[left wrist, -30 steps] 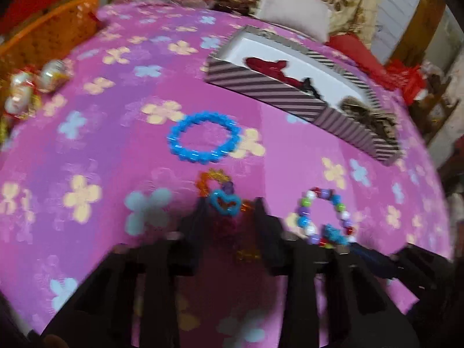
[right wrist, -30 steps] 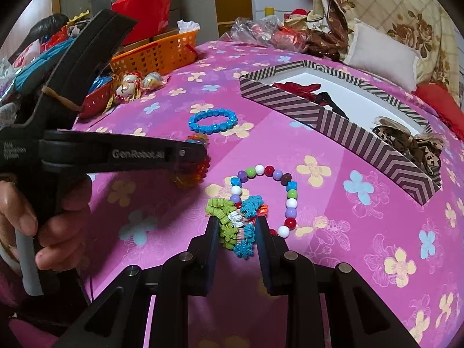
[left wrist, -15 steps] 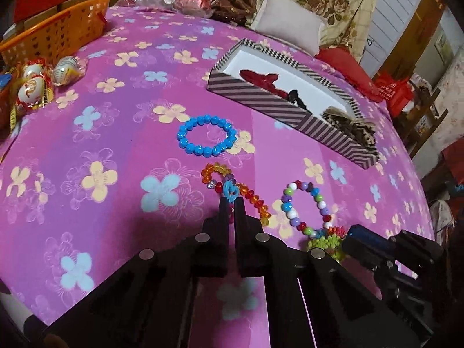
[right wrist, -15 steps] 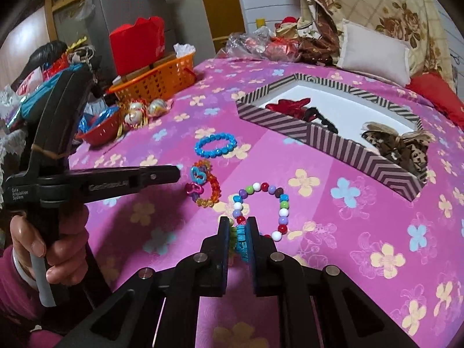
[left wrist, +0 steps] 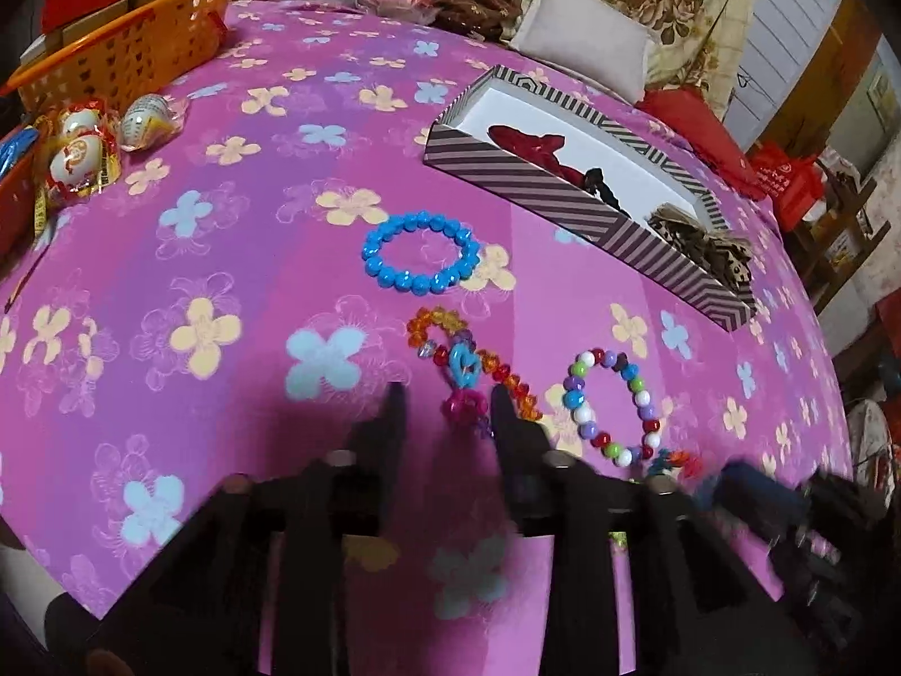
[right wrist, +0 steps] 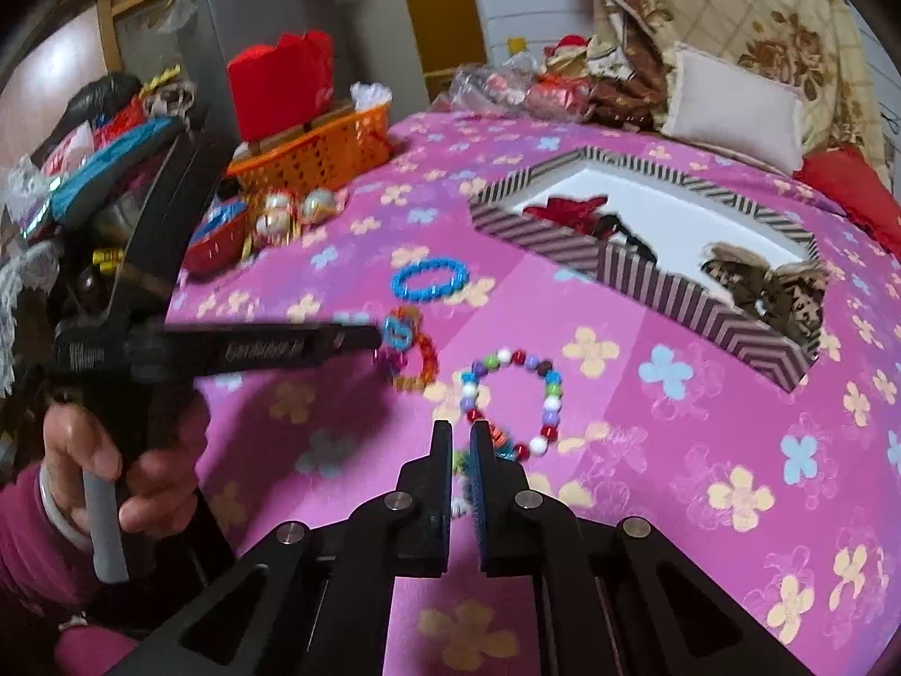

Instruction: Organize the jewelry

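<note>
Black left gripper (left wrist: 447,394) gapes w/ fingers either side of the orange bracelet (left wrist: 450,360), prob. to grab it for the striped box (left wrist: 563,191) nr the bed's far edge. Right gripper (right wrist: 460,429) is pinched nearly closed on the multicolour bracelet's (right wrist: 509,394) charm end.

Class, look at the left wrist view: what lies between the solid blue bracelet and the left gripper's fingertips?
The orange beaded bracelet with the blue heart charm lies between the blue bracelet and the open left gripper.

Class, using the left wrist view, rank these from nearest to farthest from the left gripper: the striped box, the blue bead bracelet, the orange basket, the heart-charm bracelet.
1. heart-charm bracelet, between the left gripper fingertips.
2. blue bead bracelet, just beyond.
3. striped box, farther right.
4. orange basket, far left.
</note>
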A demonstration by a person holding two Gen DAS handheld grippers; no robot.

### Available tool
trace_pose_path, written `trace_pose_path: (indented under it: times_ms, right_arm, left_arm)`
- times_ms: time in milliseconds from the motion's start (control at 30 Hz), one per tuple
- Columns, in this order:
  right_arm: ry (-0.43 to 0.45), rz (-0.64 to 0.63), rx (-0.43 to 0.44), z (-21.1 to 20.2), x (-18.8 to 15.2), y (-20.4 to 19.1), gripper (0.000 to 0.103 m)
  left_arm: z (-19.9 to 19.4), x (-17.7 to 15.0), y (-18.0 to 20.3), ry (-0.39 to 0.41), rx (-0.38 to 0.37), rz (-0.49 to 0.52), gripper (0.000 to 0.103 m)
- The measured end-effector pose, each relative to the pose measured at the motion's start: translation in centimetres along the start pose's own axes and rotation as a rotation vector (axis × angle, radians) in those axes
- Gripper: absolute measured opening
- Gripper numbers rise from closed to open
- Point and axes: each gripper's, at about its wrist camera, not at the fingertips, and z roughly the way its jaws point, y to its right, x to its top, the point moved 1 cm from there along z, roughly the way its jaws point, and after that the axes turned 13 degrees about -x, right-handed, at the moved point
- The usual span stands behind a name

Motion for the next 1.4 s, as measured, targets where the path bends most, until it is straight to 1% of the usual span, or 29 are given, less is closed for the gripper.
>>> trace_pose_path:
  times_ms: [33,100,133,167,267,367,400,467,500,533,567,600,633,667,700,767,867,967,1067,1233,1400]
  right_arm:
    - [-0.003,-0.013,-0.002,0.1,-0.3,-0.2,0.012]
    - [-0.023,-0.047,-0.018,0.8,-0.8,-0.7,0.030]
    - [-0.030,-0.059,-0.022,1.1,-1.0,-1.0,0.033]
    - [-0.032,-0.063,-0.023,1.2,-1.3,-1.0,0.033]
    - [-0.027,-0.058,-0.042,1.6,-1.5,-1.0,0.033]
    - [-0.039,-0.048,-0.062,2.2,-1.5,-0.5,0.036]
    - [-0.053,-0.039,-0.063,2.6,-1.5,-0.3,0.036]
    - [-0.068,-0.006,-0.050,3.4,-1.8,0.1,0.036]
    - [-0.081,0.029,-0.030,3.9,-2.0,0.5,0.036]
    - [-0.068,0.043,-0.031,3.8,-2.1,0.6,0.034]
    - [-0.068,0.047,-0.036,3.8,-2.1,0.6,0.022]
    - [-0.070,0.047,-0.027,3.7,-2.1,0.7,0.016]
    - [-0.075,0.054,-0.017,3.6,-2.2,0.8,0.015]
    - [-0.075,0.062,-0.011,3.5,-2.1,0.9,0.013]
    - [-0.070,0.075,-0.005,3.2,-2.1,1.2,0.012]
    - [-0.054,0.095,0.003,2.5,-1.9,1.6,0.012]
    - [-0.020,0.120,0.012,1.1,-1.2,2.1,0.012]
    - [0.019,0.133,0.016,-0.4,-0.2,2.4,0.012]
    - [0.046,0.138,0.020,-1.5,0.5,2.4,0.012]
    - [0.094,0.141,0.015,-3.5,1.5,2.9,0.012]
    - [0.129,0.154,0.002,-5.1,2.4,3.8,0.012]
  left_arm:
    - [0.2,0.2,0.2,0.008,0.020,0.006,0.032]
    - [0.5,0.5,0.3,0.016,0.037,0.013,0.032]
    - [0.7,0.6,0.4,0.015,0.036,0.014,0.033]
    - [1.0,0.8,0.6,0.011,0.033,0.019,0.033]
    - [2.1,1.0,1.1,-0.007,0.046,0.040,0.039]
    - [3.2,1.0,1.0,-0.034,0.059,0.027,0.039]
    - [3.5,1.0,0.9,-0.040,0.062,0.021,0.040]
    - [3.5,1.0,0.9,-0.026,0.061,0.020,0.040]
    - [3.5,1.0,0.9,-0.027,0.058,0.019,0.040]
    - [3.5,1.0,0.8,-0.028,0.052,0.014,0.038]
    - [3.6,1.0,0.8,-0.026,0.048,0.013,0.032]
    - [3.5,1.0,0.8,-0.026,0.022,0.011,0.018]
    - [3.4,1.0,0.9,-0.029,0.011,0.013,0.008]
    - [3.2,1.0,0.9,-0.030,0.016,0.016,0.005]
    - [3.1,1.0,0.9,-0.031,0.013,0.015,0.004]
    - [2.8,0.9,0.8,-0.031,-0.022,-0.001,0.003]
    - [1.0,0.8,1.0,0.000,-0.069,0.001,0.003]
    - [-0.7,0.9,1.1,0.022,-0.094,0.012,0.003]
    - [-2.4,1.2,1.1,0.040,-0.123,0.001,0.003]
    - [-4.8,1.9,2.1,0.072,-0.128,0.019,0.003]
    - [-6.5,2.5,3.8,0.091,-0.114,0.058,0.003]
